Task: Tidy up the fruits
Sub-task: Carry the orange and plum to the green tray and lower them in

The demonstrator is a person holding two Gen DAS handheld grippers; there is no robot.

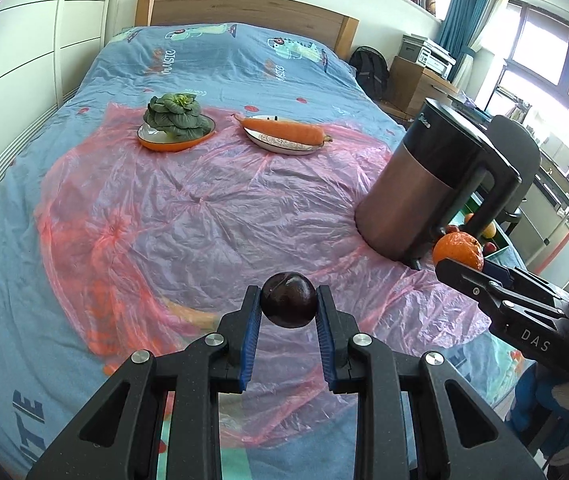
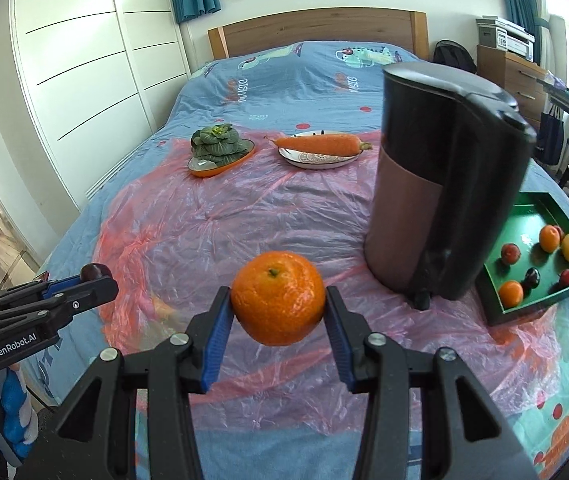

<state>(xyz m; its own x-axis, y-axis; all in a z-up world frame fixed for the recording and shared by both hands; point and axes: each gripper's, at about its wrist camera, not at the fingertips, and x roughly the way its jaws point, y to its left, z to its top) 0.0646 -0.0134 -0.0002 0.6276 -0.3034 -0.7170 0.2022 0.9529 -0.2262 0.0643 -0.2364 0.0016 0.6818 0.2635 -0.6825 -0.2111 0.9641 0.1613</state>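
Left of juicer (image 2: 444, 184): my left claw (image 1: 288, 300) clamps dark fruit (image 1: 288, 300), perhaps plum; right claw (image 2: 278, 304) clamps orange (image 2: 278, 304); green tray (image 1: 498, 248) mostly hidden behind.

Two plates (image 2: 316, 162) lie behind the jug (image 2: 440, 200) on the bed (image 2: 284, 76); the tray (image 2: 540, 300) sits to its right.

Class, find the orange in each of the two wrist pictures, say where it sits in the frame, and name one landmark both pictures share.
Left wrist view: the orange is at the right edge, below the middle, held in the right tongs, beside the kettle.
Right wrist view: the orange is at centre, a little below the middle, between the tongs' pads.
Shared landmark: the carrot on its plate, far across the bed.
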